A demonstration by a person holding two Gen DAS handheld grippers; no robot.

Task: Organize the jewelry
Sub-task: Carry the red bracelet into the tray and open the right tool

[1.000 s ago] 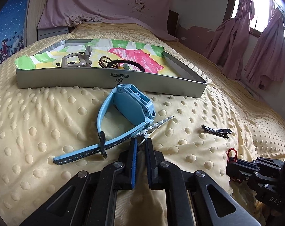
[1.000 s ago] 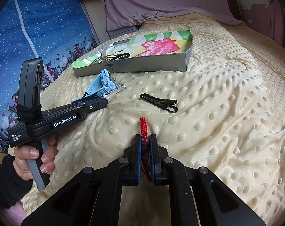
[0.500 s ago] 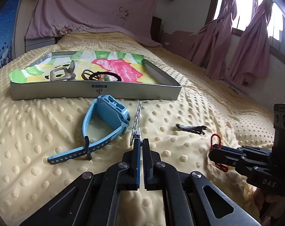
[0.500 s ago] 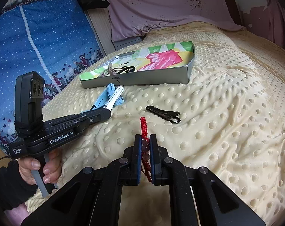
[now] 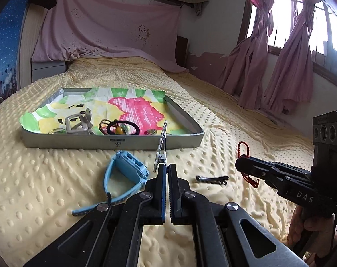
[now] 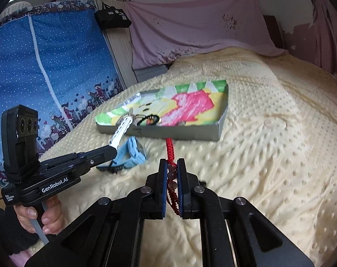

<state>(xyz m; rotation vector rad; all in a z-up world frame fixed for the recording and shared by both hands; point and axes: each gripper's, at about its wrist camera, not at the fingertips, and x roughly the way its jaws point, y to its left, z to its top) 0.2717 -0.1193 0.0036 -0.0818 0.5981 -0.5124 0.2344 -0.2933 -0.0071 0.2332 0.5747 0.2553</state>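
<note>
Both grippers are carrying jewelry toward the tray.
The left gripper fingers are clamping a silver hair clip; the right gripper fingers are pinching a red bracelet; the tray at 12 o'clock is holding a hair tie and a grey claw clip.

Your bedspread is pale yellow with raised dots all over. The tray is grey outside, lined in splashy pink, green and yellow. The watch is light blue, the bracelet is red braid with purplish beads, the clip silver, and the curtains dusty pink.
</note>
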